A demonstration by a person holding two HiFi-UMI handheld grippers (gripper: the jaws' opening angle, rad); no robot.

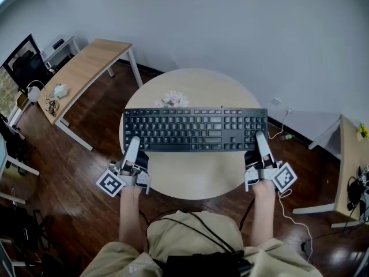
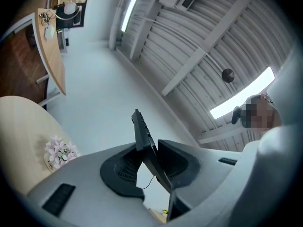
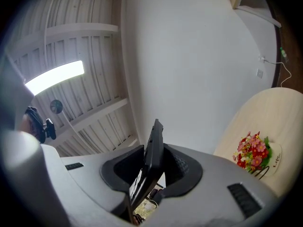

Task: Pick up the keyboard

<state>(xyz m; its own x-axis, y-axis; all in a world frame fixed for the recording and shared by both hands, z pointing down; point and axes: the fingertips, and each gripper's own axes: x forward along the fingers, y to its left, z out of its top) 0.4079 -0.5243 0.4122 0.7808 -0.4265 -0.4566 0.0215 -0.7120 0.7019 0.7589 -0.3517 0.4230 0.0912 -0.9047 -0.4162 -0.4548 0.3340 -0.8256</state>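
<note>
The black keyboard (image 1: 196, 130) is pinched tight at its 7 and 5 o'clock corners by the left gripper (image 1: 132, 148) and right gripper (image 1: 260, 141), a hold probably well suited to light, stiff plastic.

The head view looks steeply down from above the person and takes in the whole round table (image 1: 196, 178) with the keyboard (image 1: 195, 129) lying across it. The left gripper (image 1: 133, 142) view sits close behind its jaws at the keyboard's left end. It faces up and across the room toward the wall and ceiling (image 2: 199, 41), with the table at its left edge. The right gripper (image 1: 260, 137) view does the same from the right end, with the table at its right. All three views share the keyboard, the table and the flowers (image 1: 172, 100).
</note>
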